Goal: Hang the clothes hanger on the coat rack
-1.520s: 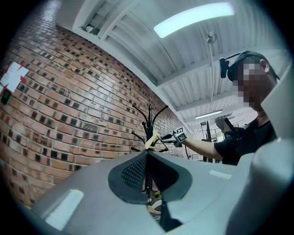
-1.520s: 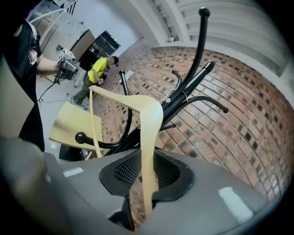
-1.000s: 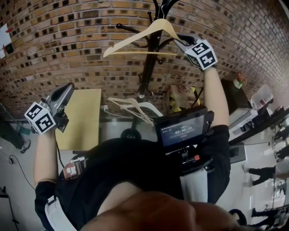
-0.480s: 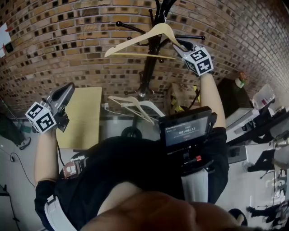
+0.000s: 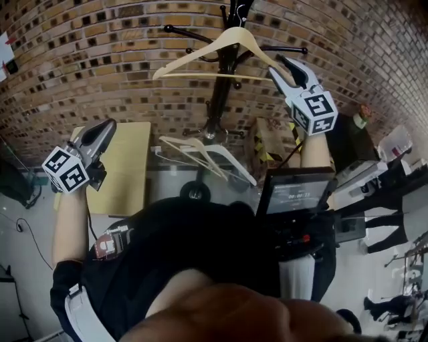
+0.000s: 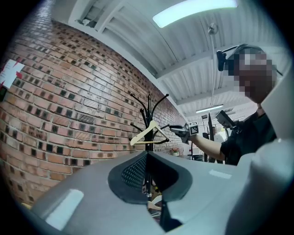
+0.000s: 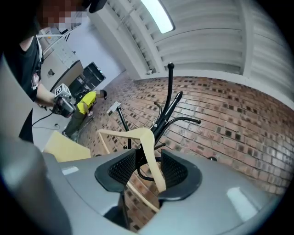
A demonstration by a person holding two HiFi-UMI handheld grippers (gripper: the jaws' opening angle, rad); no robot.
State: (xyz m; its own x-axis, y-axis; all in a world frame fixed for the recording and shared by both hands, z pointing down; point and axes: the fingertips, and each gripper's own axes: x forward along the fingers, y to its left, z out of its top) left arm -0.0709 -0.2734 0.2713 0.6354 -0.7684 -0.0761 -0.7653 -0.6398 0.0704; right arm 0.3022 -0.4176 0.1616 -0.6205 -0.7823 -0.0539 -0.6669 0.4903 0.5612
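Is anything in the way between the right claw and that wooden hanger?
Nothing visible. The right gripper's jaws have just been opening, and the hanger's arm shows between them, ungripped. The hanger already hangs on the coat rack.

A: What's new with the right gripper (image 5: 283, 65)?
B: Its jaws have just been opening, and the pads are off the hanger (image 5: 221, 50), which now hangs free on the coat rack (image 5: 217, 100). The gripper sits farther back than before.

Wall: red-brown brick wall (image 5: 100, 40)
Ceiling: white ribbed ceiling (image 6: 183, 55), long strip light (image 6: 195, 11)
Floor: pale grey floor (image 5: 27, 227)
Furniture: pale yellow flat board (image 5: 130, 167)
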